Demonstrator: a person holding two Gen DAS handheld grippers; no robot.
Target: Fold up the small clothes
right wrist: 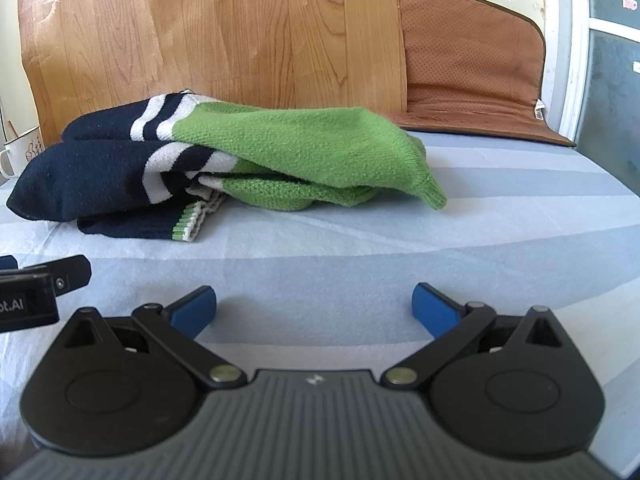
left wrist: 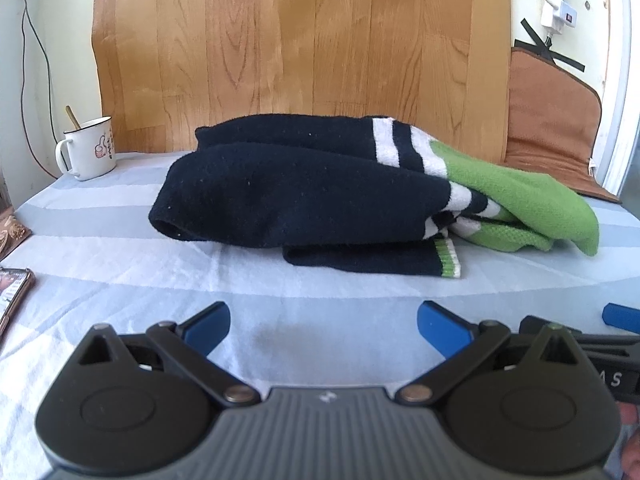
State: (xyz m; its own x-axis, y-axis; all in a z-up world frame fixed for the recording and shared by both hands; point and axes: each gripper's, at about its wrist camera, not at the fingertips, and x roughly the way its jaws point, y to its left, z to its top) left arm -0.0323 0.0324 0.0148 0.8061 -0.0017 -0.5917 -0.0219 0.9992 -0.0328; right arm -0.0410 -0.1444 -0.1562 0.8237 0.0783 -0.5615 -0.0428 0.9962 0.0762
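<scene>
A small knit sweater (left wrist: 304,192), navy with white stripes and a green part, lies folded in a bundle on the blue-striped cloth (left wrist: 160,280). It also shows in the right wrist view (right wrist: 280,148), with a navy cuff edged green and white at its front. My left gripper (left wrist: 323,322) is open and empty, a short way in front of the sweater. My right gripper (right wrist: 314,306) is open and empty, also in front of it. The right gripper's blue fingertip (left wrist: 622,314) shows at the right edge of the left wrist view.
A white enamel mug (left wrist: 89,150) with a spoon stands at the back left. A phone (left wrist: 12,296) lies at the left edge. A wood-grain board (left wrist: 300,48) stands behind the sweater, and a brown mat (right wrist: 472,64) leans at the back right.
</scene>
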